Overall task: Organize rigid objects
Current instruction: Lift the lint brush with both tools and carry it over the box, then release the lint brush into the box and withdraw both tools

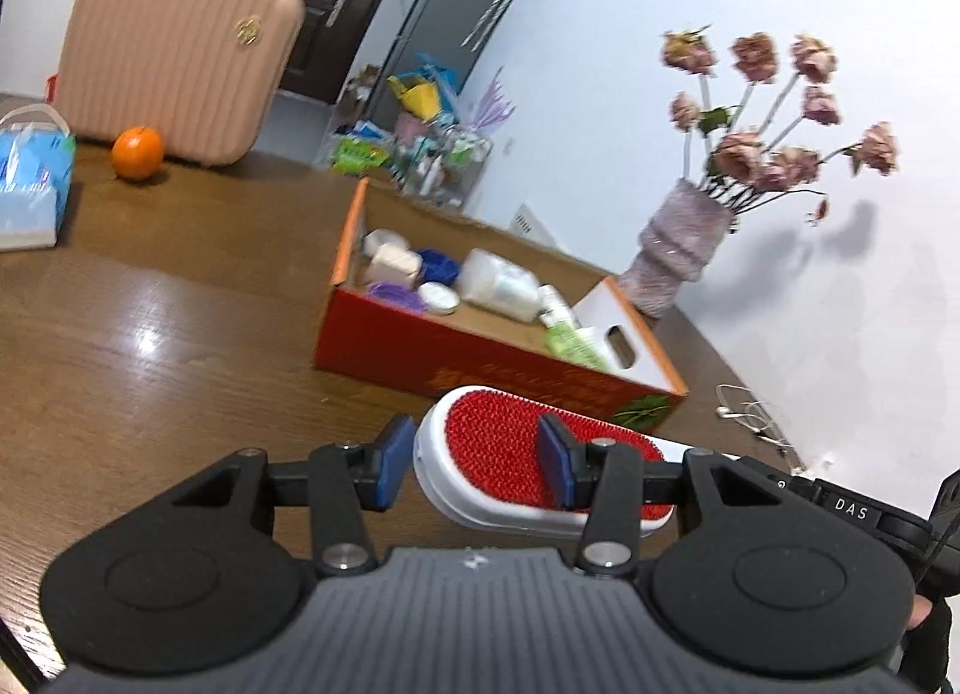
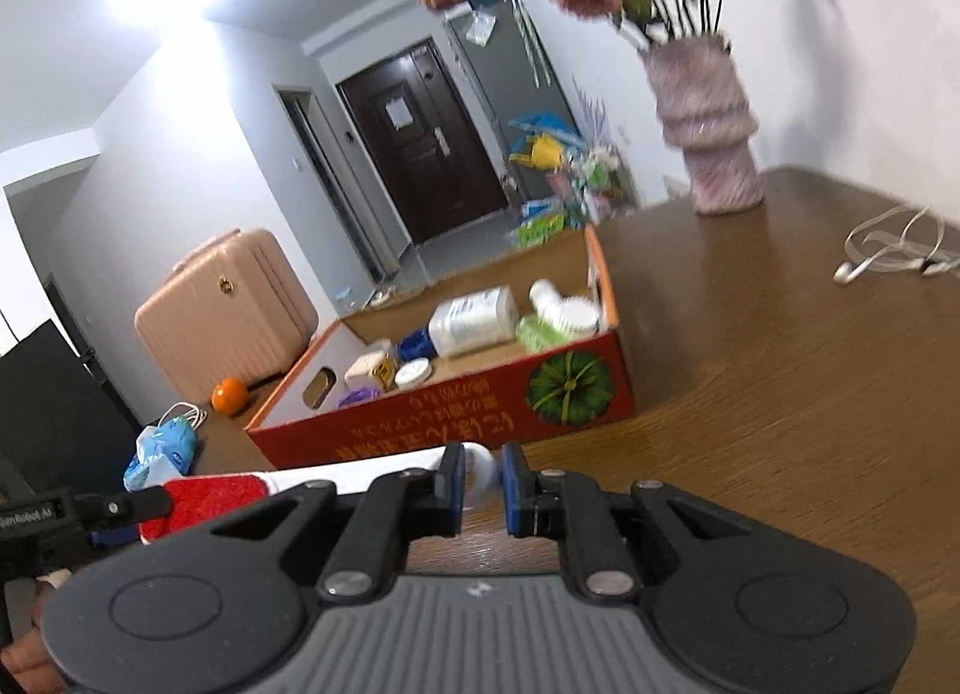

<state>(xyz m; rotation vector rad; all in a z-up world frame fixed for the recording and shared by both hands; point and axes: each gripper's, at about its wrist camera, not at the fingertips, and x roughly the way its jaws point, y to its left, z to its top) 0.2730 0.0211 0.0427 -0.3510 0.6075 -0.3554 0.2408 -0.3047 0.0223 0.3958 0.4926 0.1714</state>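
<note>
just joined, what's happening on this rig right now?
A person is tidying loose items into the red cardboard box, which already holds bottles and jars. The left claw straddles the head of a red-and-white brush, and the right claw is at its white handle. The brush sits just in front of the box, not yet in it.

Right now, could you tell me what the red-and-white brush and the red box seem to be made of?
The brush looks like glossy white moulded plastic, judging by its smooth rounded rim, with a red bristly or fabric pad; blur leaves that texture open. The red box appears to be printed cardboard: brown raw inner walls, thin folded edges, and a punched handle slot in its white end.
</note>
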